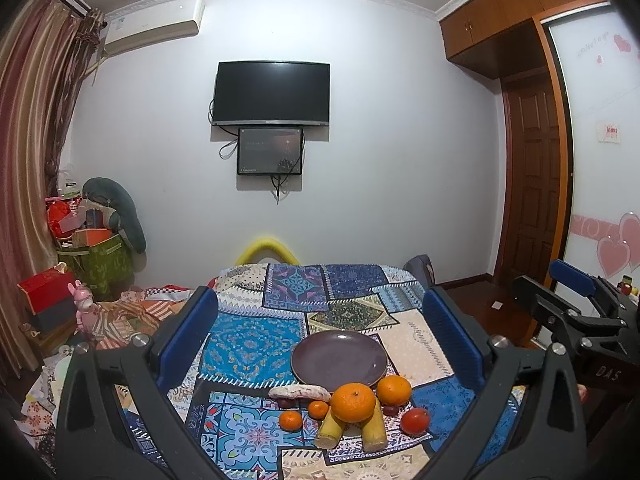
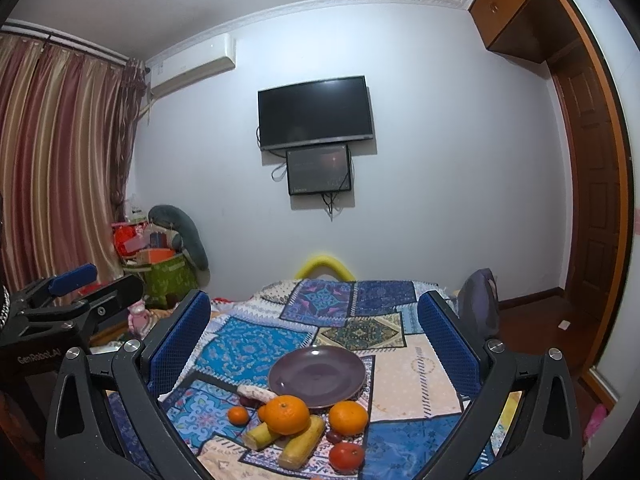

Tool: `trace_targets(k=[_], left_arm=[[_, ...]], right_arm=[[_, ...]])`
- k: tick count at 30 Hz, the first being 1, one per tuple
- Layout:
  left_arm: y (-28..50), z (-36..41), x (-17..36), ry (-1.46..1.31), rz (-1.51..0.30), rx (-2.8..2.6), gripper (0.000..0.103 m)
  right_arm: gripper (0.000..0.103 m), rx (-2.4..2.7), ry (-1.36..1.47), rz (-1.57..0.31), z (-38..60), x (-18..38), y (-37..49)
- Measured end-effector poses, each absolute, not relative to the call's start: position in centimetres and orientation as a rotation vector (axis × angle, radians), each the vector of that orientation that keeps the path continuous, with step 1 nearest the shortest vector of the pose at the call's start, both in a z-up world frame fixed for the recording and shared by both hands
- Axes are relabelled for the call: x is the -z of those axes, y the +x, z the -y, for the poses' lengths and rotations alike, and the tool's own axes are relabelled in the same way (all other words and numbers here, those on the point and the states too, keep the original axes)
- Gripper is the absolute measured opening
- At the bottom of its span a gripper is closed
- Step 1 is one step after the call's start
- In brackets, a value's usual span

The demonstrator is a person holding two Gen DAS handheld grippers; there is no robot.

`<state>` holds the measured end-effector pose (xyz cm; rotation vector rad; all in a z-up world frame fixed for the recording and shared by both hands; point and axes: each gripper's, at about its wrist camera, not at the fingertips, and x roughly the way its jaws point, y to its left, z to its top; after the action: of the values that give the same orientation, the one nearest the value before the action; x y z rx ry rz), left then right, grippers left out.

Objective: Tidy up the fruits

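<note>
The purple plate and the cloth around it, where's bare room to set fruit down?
The purple plate is bare. The patchwork cloth lies open left of it and behind it. It is crowded in front of the plate: the big orange sits on two bananas, with small oranges and a tomato close around.

The left gripper (image 1: 320, 332) and right gripper (image 2: 314, 340) look alike: black plastic arms with triangular cutouts and silver screws, carrying fingers (image 1: 192, 336) faced with blue dimpled pads. White lettering marks each body, "DAS" and "GenRobot.AI".
</note>
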<state>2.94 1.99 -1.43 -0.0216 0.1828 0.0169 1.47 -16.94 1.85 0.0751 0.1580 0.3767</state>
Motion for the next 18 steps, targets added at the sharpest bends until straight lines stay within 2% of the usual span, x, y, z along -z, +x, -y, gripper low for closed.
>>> trace_targets(k=[9,13,18], left_arm=[[6.7,-2.9,4.4,-0.003,-0.319,0.047,0.103],[9.4,-3.0,6.5,0.02,-0.419,0.065,0.087],[12.6,-3.1,9.6,0.032,-0.543,0.101,0.075]], right_arm=[[0.103,-0.405,0.023,-0.318,18.0,2.2,5.9],[0.102,-0.403,-0.013,-0.387,18.5,4.2,7.3],[0.087,-0.398,-0.052,-0.495,18.6,7.1,9.5]])
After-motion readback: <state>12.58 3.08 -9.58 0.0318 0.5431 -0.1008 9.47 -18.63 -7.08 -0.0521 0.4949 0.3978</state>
